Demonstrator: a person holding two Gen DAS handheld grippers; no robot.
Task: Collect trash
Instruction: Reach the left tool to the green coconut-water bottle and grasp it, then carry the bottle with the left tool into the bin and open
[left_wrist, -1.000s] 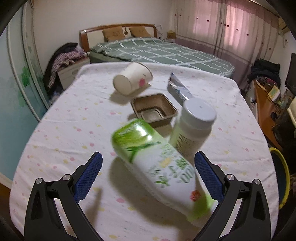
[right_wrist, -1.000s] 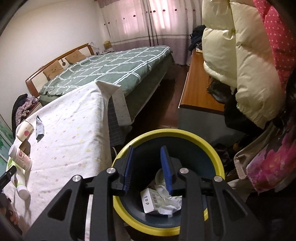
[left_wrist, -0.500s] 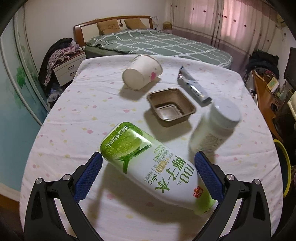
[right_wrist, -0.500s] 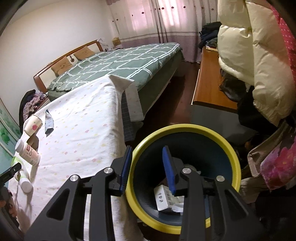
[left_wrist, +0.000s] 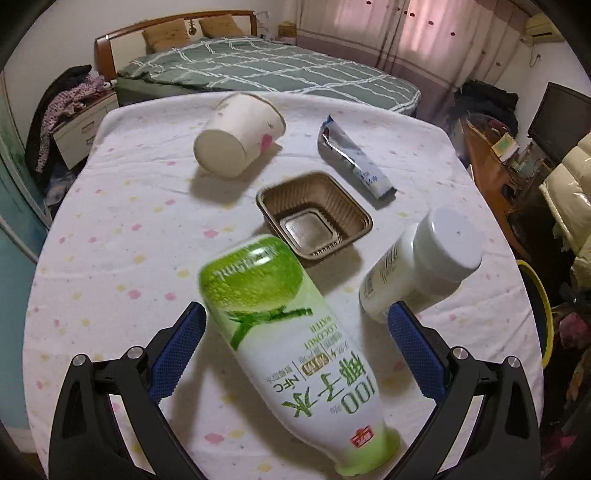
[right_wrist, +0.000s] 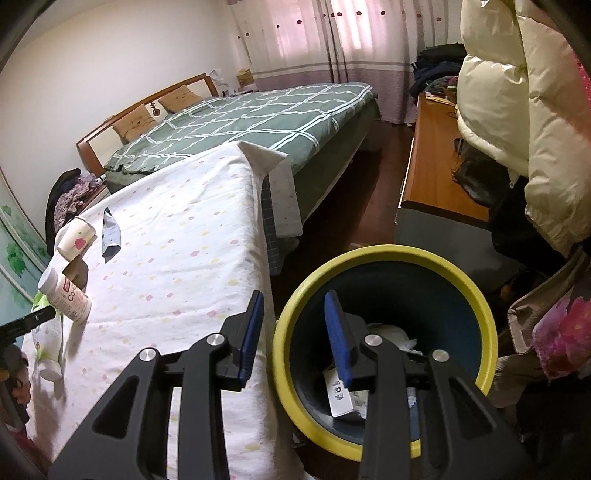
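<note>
The left gripper (left_wrist: 295, 328) stood wide open, holding nothing; the coconut-water bottle (left_wrist: 291, 339) lay between its jaws, probably light, smooth and slippery. Its mid-body looked the best hold. The right gripper (right_wrist: 293, 334), partly open and empty, straddled the bin (right_wrist: 384, 254) rim.

The left claw (left_wrist: 295, 345) has come in over the green coconut-water bottle (left_wrist: 295, 347), which now lies between its wide-apart fingers. The right claw (right_wrist: 293, 332) has slid sideways from above the yellow-rimmed bin (right_wrist: 384, 343) toward the bench (right_wrist: 166, 258) edge.
</note>
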